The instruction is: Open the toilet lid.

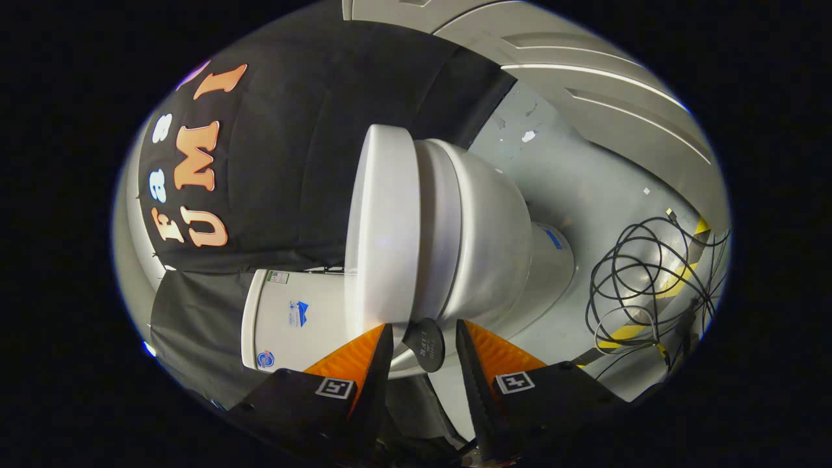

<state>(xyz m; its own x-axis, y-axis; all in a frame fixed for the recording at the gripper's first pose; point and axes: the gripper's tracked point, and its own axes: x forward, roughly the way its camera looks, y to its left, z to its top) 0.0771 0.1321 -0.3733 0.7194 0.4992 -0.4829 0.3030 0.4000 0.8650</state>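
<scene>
Jaws (424, 338) stand apart, gripping nothing. Camera is rolled on its side, so the toilet (481, 240) reads sideways with the floor (585, 195) off to one side.

Just ahead, in the gap between the fingers, a small dark round tab (426, 344) sticks out from the edge of the lid (380, 227). I cannot tell whether it is touching either finger; it looks just clear of both. Print on it is too small to matter.

Step in hand, as I judge it: get a hold on that tab or the lid's lip, then swing the lid up toward the tank (292, 318). I would ease forward until the tab sits deep between the fingers, close squarely on it, and follow the hinge arc rather than pull straight. The glossy lid would likely slip under a shallow pinch, so I want full pad contact first.

The lid is down, closed over the seat and bowl. It is a smooth white disc with a rounded rim, probably hard plastic. The bowl beneath is glazed, tapering to a narrower pedestal, and catches soft highlights.

Beyond the lid, the tank is a white box with small stickers, backed by black cloth (292, 149).

Farther off, the floor is pale grey, scuffed, with chipped spots. A loose tangle of thin black cable (640, 279) lies over yellow-and-black tape (676, 279).
</scene>
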